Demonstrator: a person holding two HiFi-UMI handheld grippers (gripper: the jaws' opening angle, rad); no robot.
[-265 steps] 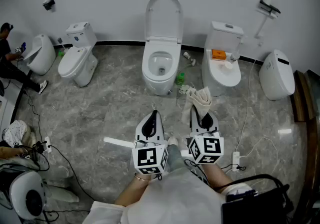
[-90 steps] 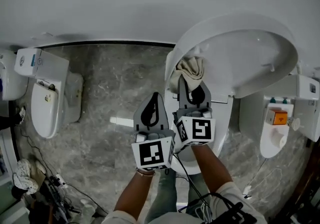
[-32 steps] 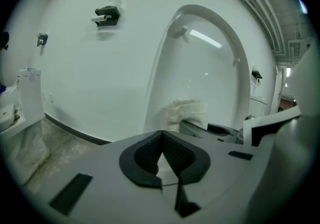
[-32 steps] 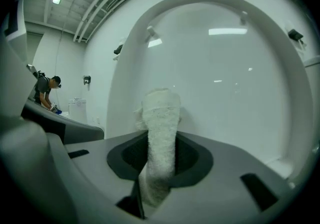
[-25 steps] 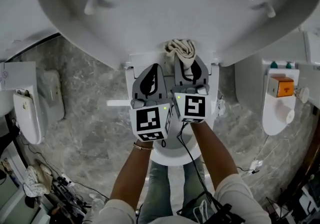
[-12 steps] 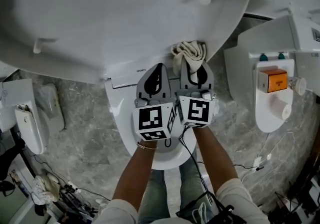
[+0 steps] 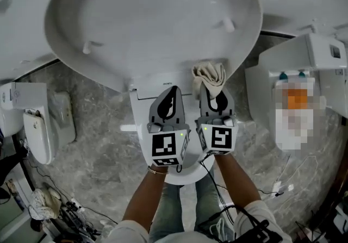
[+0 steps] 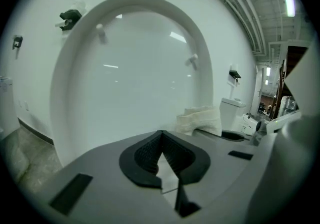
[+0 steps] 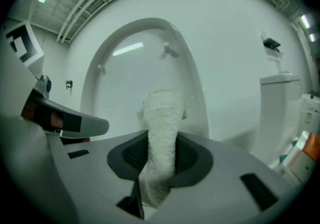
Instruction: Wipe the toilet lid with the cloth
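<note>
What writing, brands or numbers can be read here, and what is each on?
Nothing can be read for certain.
Dark print on the toilet body behind the raised toilet lid: too small.
Sticker on the left tank: too small.
Label on the right tank: too small.
Cubes on the left gripper and right gripper: square patterns, no words.

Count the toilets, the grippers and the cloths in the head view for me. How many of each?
Toilets: 3 (middle toilet, left toilet, right toilet)
Grippers: 2 (left gripper, right gripper)
Cloths: 1 (cloth, pinched in the right gripper)
Total: 6
</note>
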